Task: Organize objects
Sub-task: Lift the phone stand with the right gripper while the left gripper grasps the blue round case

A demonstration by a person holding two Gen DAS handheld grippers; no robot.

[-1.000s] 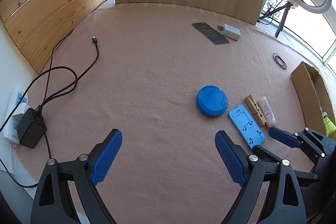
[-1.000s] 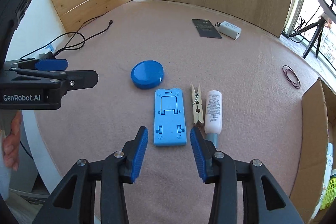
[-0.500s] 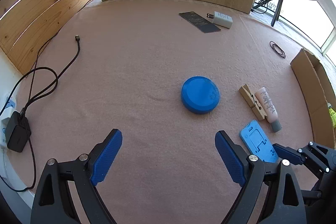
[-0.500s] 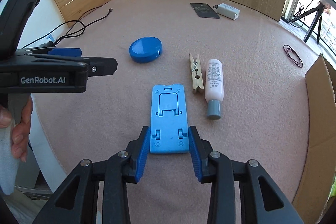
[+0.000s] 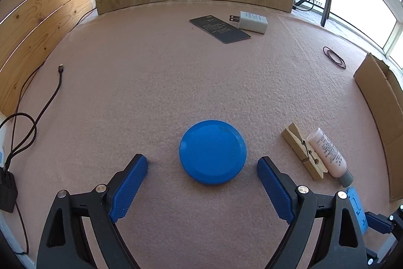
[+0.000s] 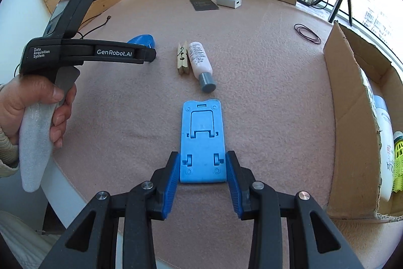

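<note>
Your right tongs [image 6: 202, 168] clamp the near end of the flat blue phone stand [image 6: 202, 140], which lies near the worktop's [image 6: 264, 82] front edge. Your left tongs [image 5: 202, 165] stand wide apart around the round blue lid [image 5: 212, 151], not touching it. The cardboard box [image 6: 352, 105] at the right edge holds a white bottle [image 6: 384, 143] and a yellow shuttlecock [image 6: 398, 158]. A clothespin [image 6: 182, 57] and small tube [image 6: 200, 62] lie just beyond the stand.
</note>
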